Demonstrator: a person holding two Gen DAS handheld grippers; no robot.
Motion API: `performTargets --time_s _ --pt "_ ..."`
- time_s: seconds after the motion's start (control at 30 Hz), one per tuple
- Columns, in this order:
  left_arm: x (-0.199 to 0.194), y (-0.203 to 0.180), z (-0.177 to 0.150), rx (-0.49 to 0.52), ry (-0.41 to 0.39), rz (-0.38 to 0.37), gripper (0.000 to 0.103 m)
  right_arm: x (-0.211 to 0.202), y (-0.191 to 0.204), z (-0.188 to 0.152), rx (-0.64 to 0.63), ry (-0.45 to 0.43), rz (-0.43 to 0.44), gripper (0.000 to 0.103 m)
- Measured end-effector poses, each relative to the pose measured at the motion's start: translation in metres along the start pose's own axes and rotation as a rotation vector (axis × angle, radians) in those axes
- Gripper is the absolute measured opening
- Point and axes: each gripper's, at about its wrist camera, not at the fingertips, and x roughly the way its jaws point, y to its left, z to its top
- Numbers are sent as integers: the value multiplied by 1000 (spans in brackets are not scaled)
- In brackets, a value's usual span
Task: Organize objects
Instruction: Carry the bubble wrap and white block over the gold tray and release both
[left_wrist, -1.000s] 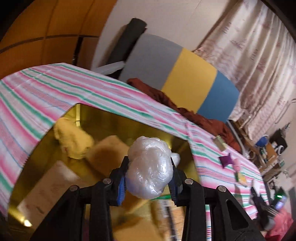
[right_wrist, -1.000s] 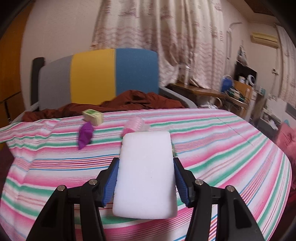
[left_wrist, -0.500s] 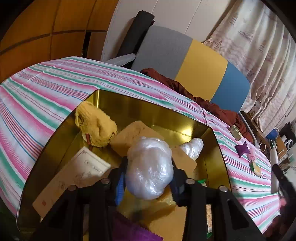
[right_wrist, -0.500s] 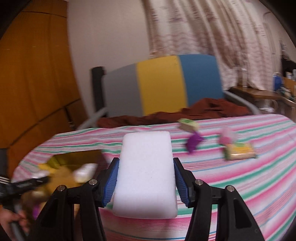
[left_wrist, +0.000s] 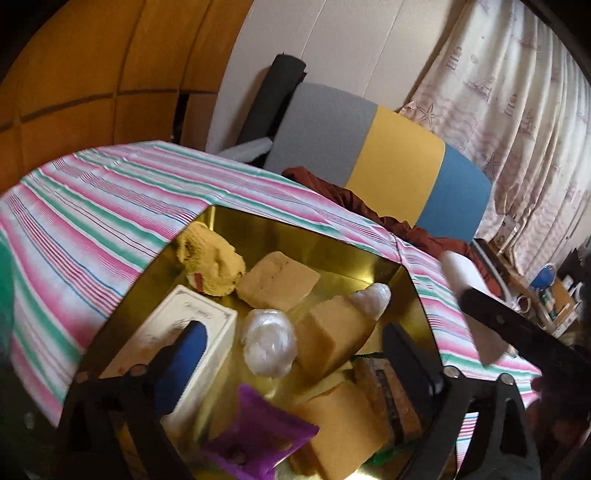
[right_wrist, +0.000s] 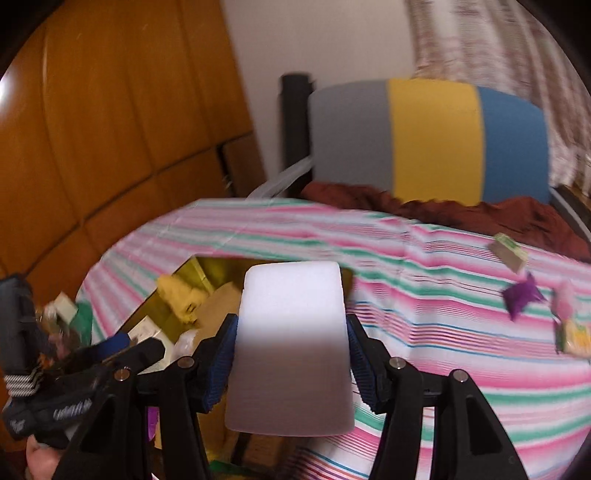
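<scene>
White block (right_wrist: 291, 343) clamped in right gripper (right_wrist: 291, 354) | left gripper (left_wrist: 291, 354) just opened (plastic ball (left_wrist: 269, 345) lies loose in tin (left_wrist: 325, 254))

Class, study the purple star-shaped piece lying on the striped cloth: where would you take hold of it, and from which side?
Take the purple star-shaped piece across its thicker middle, not by a point, coming from above. It lies low on the striped cloth, so a sideways approach would likely scrape the cloth. The points look thin and may slip.

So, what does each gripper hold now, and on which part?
Right gripper clamps the white foam block by its two long sides. Left gripper holds nothing; its jaws have just opened, the plastic ball lying free.
</scene>
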Motion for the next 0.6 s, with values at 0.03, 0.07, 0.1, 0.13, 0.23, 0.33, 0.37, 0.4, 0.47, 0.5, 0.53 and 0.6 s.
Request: performTargets --time_s 0.03,0.07,0.1,0.13,0.23,0.33,0.37,0.4,0.47,0.5,0.53,0.6 --pt "-2 0 -2 9 -1 10 101 8 3 3 -19 19 11 57" --pt "-4 -1 -3 14 -1 11 101 15 6 6 -34 39 18 57" --pt "-7 0 -5 14 -3 6 101 25 9 10 -49 66 22 57" --pt "-8 0 -6 12 -2 -1 102 33 10 12 -62 87 21 57" --pt "-10 2 -10 3 9 -6 102 64 20 21 -103 167 16 57" --pt "-13 5 -13 -8 15 -12 102 92 31 30 -157 234 18 57" --pt "-13 7 -14 -14 17 -10 102 99 31 32 -176 241 17 57" --pt "-14 9 -15 -21 19 -11 102 106 33 35 -190 252 15 57" --pt "-14 13 -15 -37 25 -14 102 118 34 39 -194 272 10 58" --pt "-14 14 -16 -46 27 -13 102 123 34 42 -189 274 2 58" --pt "-14 16 -16 -56 30 -15 102 129 33 45 -178 284 -1 58" --pt "-14 18 -17 -62 32 -21 102 138 28 49 -152 309 -17 61"
